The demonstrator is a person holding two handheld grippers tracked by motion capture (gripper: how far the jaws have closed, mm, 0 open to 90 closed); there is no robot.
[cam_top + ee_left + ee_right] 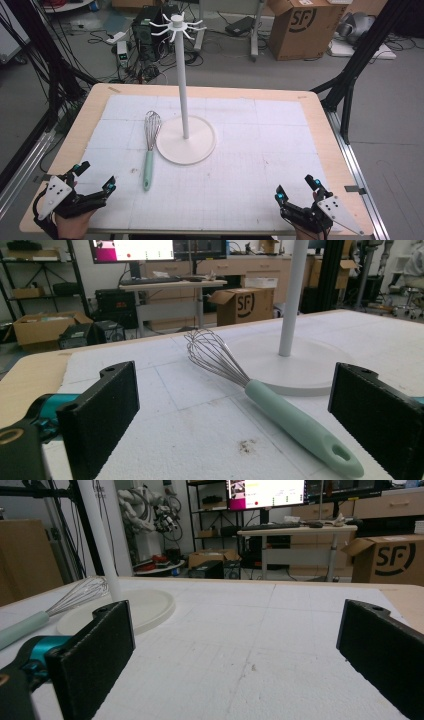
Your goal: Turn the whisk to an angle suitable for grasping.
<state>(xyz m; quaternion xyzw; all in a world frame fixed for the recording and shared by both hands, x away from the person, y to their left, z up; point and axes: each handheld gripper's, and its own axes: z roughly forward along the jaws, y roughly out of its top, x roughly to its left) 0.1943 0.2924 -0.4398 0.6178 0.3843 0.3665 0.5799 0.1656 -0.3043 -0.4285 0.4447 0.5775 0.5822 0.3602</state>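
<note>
The left gripper (96, 176) has its jaws wide apart and holds nothing. The whisk (149, 147) lies flat on the white mat (250, 165), just beside the stand (185, 131), near this gripper. The right gripper (297, 189) is also spread wide and holds nothing.

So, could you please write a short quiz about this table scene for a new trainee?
1. True or false: the whisk hangs from a hook of the white stand.
2. Which tool is nearer to the whisk? A) left tool B) right tool
3. Fill in: the whisk's handle is pale ____.

Key:
1. False; it lies flat on the white mat, beside the stand's round base.
2. A; its open jaws frame the whisk in the left gripper view.
3. Green.
</note>
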